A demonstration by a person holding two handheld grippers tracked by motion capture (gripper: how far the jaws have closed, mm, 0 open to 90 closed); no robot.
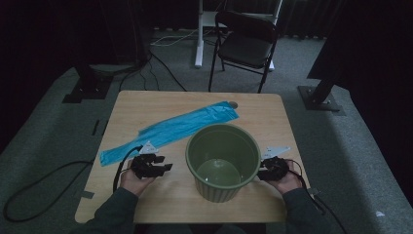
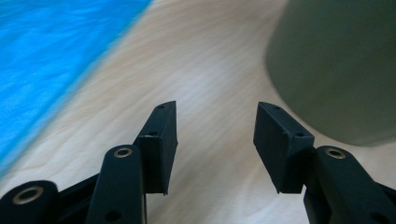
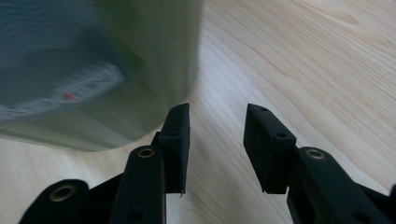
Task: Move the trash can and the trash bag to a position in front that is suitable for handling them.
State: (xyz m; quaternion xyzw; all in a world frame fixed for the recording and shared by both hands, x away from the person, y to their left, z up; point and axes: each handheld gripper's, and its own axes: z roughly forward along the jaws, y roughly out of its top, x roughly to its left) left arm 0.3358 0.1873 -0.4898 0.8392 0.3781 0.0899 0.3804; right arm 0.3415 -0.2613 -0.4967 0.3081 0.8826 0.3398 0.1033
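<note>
A green plastic bucket (image 1: pixel 223 161) stands upright and empty on the wooden table (image 1: pixel 146 105), near its front edge. A long flat blue plastic bag (image 1: pixel 170 130) lies diagonally across the table behind it. My left gripper (image 1: pixel 164 165) rests left of the bucket, open, nothing between its jaws. In the left gripper view the left gripper (image 2: pixel 215 128) points at bare wood, with the bucket (image 2: pixel 336 65) at upper right and the blue bag (image 2: pixel 51 60) at upper left. My right gripper (image 3: pixel 217 135) is open beside the bucket (image 3: pixel 116 70), close to its wall, holding nothing; from above the right gripper (image 1: pixel 263 169) sits at the bucket's right.
A black folding chair (image 1: pixel 246 44) and a white stand (image 1: pixel 199 34) sit on the carpet beyond the table. Black cables (image 1: pixel 44 187) trail on the floor at left. A label (image 3: pixel 70 93) is stuck on the bucket's wall.
</note>
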